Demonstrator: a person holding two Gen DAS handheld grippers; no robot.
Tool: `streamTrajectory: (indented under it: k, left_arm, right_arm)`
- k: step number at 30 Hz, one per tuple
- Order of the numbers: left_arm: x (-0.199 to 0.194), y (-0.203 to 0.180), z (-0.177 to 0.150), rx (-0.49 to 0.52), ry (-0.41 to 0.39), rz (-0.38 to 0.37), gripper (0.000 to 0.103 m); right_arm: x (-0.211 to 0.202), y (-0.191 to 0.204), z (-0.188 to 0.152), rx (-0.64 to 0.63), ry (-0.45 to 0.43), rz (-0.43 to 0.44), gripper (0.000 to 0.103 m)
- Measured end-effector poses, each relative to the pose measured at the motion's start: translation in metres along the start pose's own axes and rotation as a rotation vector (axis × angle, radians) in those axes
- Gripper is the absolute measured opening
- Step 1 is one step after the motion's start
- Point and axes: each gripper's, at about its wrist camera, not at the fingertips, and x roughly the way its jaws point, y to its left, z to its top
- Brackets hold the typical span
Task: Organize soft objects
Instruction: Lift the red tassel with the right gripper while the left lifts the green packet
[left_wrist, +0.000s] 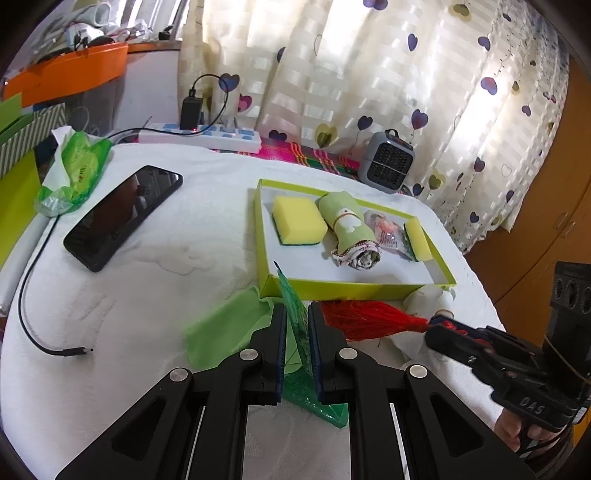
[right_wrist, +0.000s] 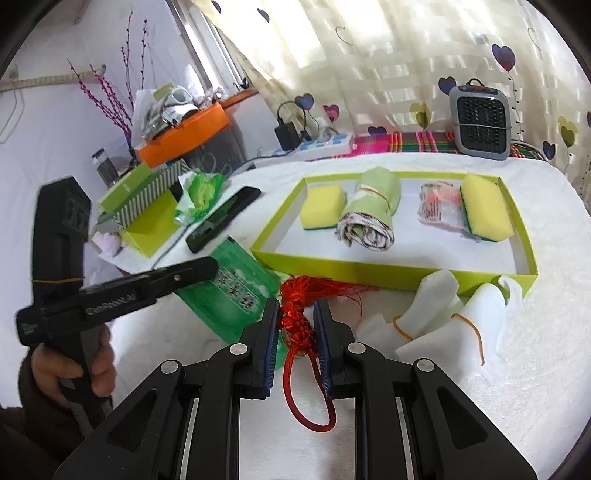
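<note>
A lime box lid on the white cloth holds two yellow sponges, a rolled green cloth and a small plastic packet. My left gripper is shut on a green plastic packet just in front of the box. My right gripper is shut on a red knotted tassel, also just in front of the box. Rolled white cloths with rubber bands lie at the box's near right corner.
A black phone and a cable lie to the left. A green tissue pack, power strip, small grey heater, orange tray and boxes stand around the edges.
</note>
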Motion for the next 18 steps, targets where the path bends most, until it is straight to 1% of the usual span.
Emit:
streamTrajectory:
  k: [10, 12, 14, 16, 17, 18]
  left_arm:
    - [-0.005, -0.003, 0.001, 0.011, -0.011, -0.013, 0.011]
    - [-0.001, -0.003, -0.001, 0.012, 0.003, -0.022, 0.011]
    - [0.004, -0.002, -0.003, -0.004, 0.028, -0.056, 0.011]
    - [0.010, -0.004, -0.007, 0.001, 0.048, -0.052, 0.011]
    - [0.012, -0.006, -0.008, 0.003, 0.053, -0.053, 0.014]
    - [0.014, -0.006, -0.009, -0.004, 0.062, -0.062, 0.019]
  right_arm:
    - [-0.022, 0.008, 0.011, -0.009, -0.076, 0.015, 0.020]
    - [-0.024, 0.009, 0.012, -0.011, -0.081, 0.016, 0.020]
    - [-0.023, 0.008, 0.011, -0.010, -0.081, 0.016, 0.020]
    - [-0.022, 0.007, 0.010, -0.007, -0.078, 0.015, 0.020]
    - [-0.022, 0.007, 0.009, -0.003, -0.077, 0.015, 0.020]
    - [-0.022, 0.006, 0.009, 0.000, -0.077, 0.014, 0.020]
